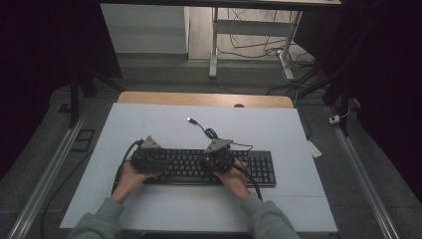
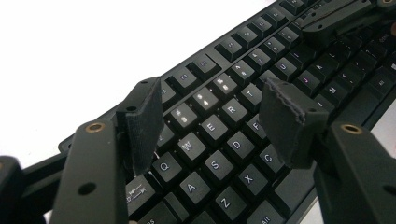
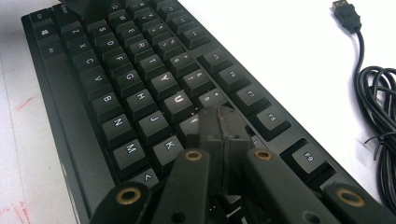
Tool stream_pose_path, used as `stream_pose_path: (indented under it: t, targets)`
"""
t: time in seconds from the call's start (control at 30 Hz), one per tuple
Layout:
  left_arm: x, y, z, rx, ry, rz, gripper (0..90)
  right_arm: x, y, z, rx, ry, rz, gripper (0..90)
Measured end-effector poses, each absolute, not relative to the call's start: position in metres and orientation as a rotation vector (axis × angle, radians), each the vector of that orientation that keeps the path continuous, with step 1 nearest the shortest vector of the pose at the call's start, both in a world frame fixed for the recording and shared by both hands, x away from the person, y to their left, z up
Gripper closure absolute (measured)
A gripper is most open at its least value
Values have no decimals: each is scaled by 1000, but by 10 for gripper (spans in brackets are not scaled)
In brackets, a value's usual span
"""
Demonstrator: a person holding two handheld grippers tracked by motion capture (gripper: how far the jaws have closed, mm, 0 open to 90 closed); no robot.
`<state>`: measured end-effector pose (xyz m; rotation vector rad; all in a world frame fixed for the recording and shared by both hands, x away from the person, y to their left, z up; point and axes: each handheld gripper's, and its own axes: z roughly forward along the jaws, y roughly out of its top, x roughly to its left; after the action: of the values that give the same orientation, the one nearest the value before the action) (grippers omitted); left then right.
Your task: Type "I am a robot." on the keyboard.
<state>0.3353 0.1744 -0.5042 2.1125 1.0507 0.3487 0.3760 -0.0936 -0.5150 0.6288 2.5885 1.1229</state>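
Observation:
A black keyboard [image 1: 259,169] lies across the white table top, with both grippers held over it. My left gripper [image 1: 148,158] hovers above the keyboard's left half. In the left gripper view its pads [image 2: 140,123] stand open above the W, E, S and D keys [image 2: 212,126], with nothing between them. My right gripper [image 1: 218,158] is over the middle of the keyboard. In the right gripper view it [image 3: 219,122] is shut and empty, its tips low over the keys to the right of U [image 3: 178,99]. Whether they touch a key I cannot tell.
The keyboard's black cable [image 1: 211,133] lies coiled behind it, its USB plug [image 1: 190,120] loose on the white mat [image 1: 149,119]; both also appear in the right gripper view, cable [image 3: 379,116] and plug [image 3: 348,14]. A wooden table edge [image 1: 199,98] runs along the back.

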Motion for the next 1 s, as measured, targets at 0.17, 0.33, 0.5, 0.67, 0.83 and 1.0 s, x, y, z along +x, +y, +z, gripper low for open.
stream_pose_path:
  t: [0.17, 0.33, 0.5, 0.67, 0.83, 1.0]
  targets:
    - [335, 175, -504, 2112, 1052, 349, 393, 376, -94, -517, 640, 2589, 1107, 897]
    - [335, 175, -504, 2107, 1050, 356, 393, 374, -97, -512, 629, 2564, 1150, 898]
    - [334, 175, -503, 2108, 1045, 360, 393, 371, -106, -504, 635, 2529, 1204, 898]
    - [334, 177, -503, 2097, 1052, 360, 394, 366, -118, -505, 654, 2528, 1208, 897]
    - [334, 177, -503, 2099, 1052, 362, 394, 358, -134, -505, 679, 2528, 1212, 833]
    - [334, 176, -503, 2102, 1050, 363, 393, 352, -149, -504, 714, 2505, 1221, 677]
